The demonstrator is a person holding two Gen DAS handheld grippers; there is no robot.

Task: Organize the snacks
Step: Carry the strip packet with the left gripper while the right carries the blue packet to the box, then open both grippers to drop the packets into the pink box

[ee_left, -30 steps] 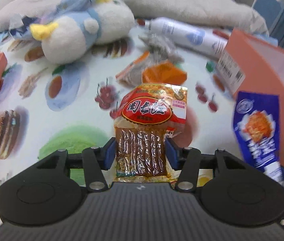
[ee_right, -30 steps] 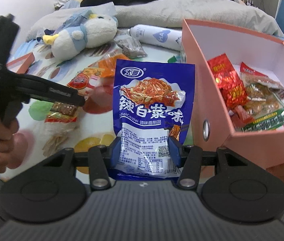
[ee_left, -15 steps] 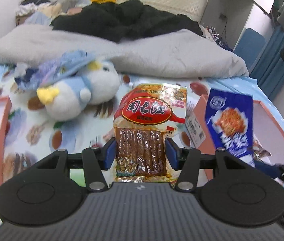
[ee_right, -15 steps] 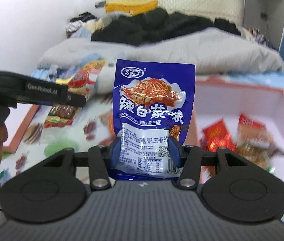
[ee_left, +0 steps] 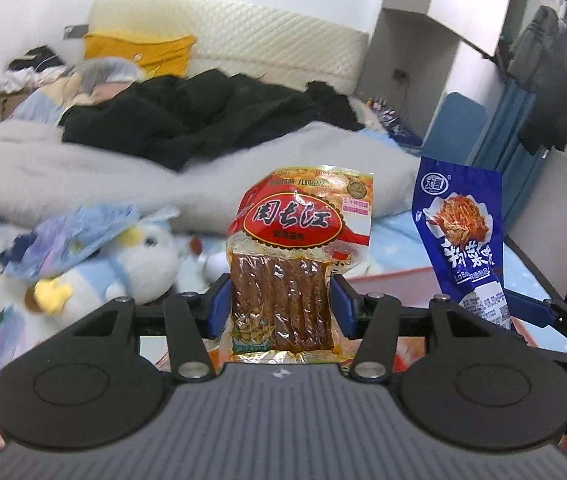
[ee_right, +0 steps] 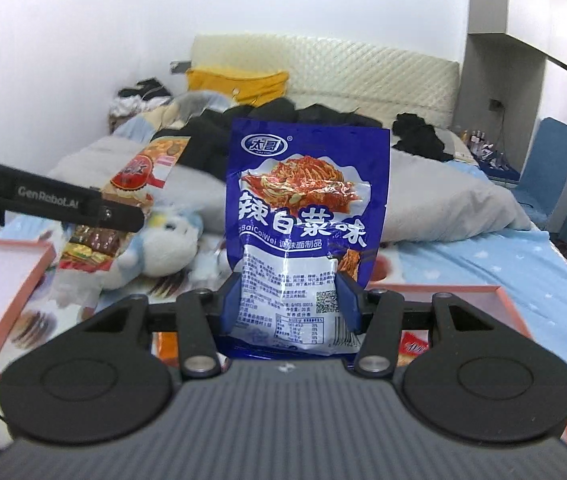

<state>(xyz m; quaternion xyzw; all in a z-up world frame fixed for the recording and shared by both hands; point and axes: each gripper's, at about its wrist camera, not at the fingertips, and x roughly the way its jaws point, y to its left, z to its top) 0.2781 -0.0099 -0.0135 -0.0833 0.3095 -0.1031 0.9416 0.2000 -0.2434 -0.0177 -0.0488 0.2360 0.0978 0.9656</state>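
Left gripper point(ee_left: 280, 309), frame centre, clamps an upright red-and-gold snack packet point(ee_left: 297, 264). Right gripper point(ee_right: 289, 307), frame centre, clamps an upright blue snack packet point(ee_right: 303, 236). Pink box point(ee_right: 479, 300) at lower right; plush toy point(ee_left: 123, 264) at left.

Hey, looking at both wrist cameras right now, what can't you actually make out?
- Pink box contents, right wrist view: mostly hidden behind the right gripper and its blue packet.
- Pink box, left wrist view: only a rim strip shows behind the left gripper and the red packet.
- Plush toy: motion-blurred.
- Blue packet's fine print: too small to read.
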